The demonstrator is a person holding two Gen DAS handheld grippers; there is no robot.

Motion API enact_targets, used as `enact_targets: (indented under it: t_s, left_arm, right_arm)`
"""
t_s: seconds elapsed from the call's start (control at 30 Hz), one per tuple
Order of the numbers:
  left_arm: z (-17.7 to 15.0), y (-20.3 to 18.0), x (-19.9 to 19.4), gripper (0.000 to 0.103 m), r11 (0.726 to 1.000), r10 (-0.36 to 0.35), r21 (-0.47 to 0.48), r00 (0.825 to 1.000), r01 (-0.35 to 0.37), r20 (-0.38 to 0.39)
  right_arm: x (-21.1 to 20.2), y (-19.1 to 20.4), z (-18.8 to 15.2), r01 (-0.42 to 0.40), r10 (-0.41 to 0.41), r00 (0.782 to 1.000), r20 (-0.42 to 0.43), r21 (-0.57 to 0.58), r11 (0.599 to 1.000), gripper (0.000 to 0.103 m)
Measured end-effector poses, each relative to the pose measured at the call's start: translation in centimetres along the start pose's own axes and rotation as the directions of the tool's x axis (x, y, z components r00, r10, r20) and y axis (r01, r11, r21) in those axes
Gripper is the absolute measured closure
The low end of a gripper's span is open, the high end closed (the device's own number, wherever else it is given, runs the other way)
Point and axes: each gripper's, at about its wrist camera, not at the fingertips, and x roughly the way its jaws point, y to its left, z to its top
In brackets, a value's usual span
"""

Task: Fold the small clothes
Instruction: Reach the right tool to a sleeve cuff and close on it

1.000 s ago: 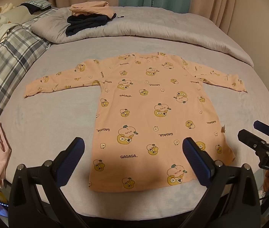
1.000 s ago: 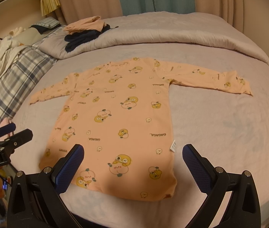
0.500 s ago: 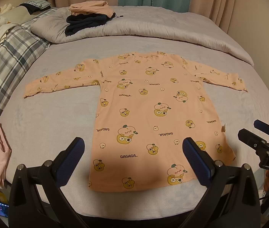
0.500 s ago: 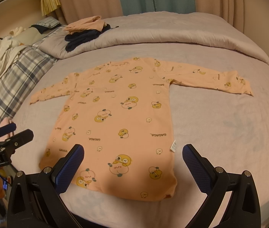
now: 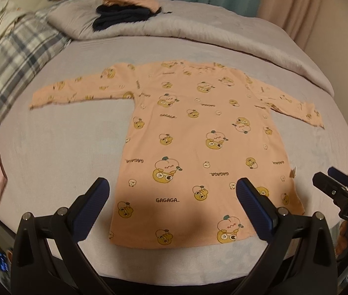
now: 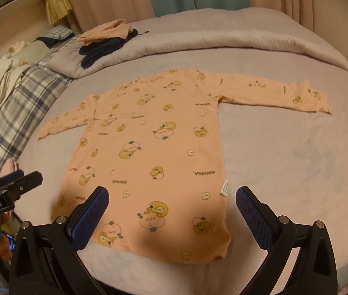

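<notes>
A peach long-sleeved shirt (image 5: 198,147) printed with little cartoon faces lies flat and unfolded on the grey bed (image 5: 63,152), sleeves out toward nine and three o'clock, hem nearest. The left gripper (image 5: 172,198) and right gripper (image 6: 172,200) hover above the hem at six o'clock, both spread wide, holding nothing.

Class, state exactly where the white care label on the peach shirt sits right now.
In the right wrist view, the white care label sticks out from the peach shirt at its right side seam near the hem, lying on the grey bed sheet.
</notes>
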Motion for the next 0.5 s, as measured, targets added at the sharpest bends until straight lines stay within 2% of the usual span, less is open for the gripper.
enact_targets:
  t_s: [0.2, 0.37, 0.5]
  left_arm:
    - [-0.1, 1.3, 1.4, 0.000, 0.997, -0.014, -0.071, 0.999, 0.011, -0.030]
    - [0.5, 2.2, 2.2, 0.000, 0.993, -0.037, -0.114, 0.999, 0.033, -0.035]
    - [1.3, 2.7, 3.3, 0.000, 0.981, -0.105, -0.170, 0.993, 0.095, -0.052]
  right_arm:
    - [1.3, -1.4, 0.8, -0.023, 0.023, 1.000, -0.016, 0.039, 0.999, 0.001]
    - [2.1, -4.6, 1.6, -0.041, 0.044, 0.999, -0.015, 0.127, 0.991, 0.001]
    - [2.5, -7.6, 2.2, -0.017, 0.019, 1.000, -0.007, 0.215, 0.977, 0.001]
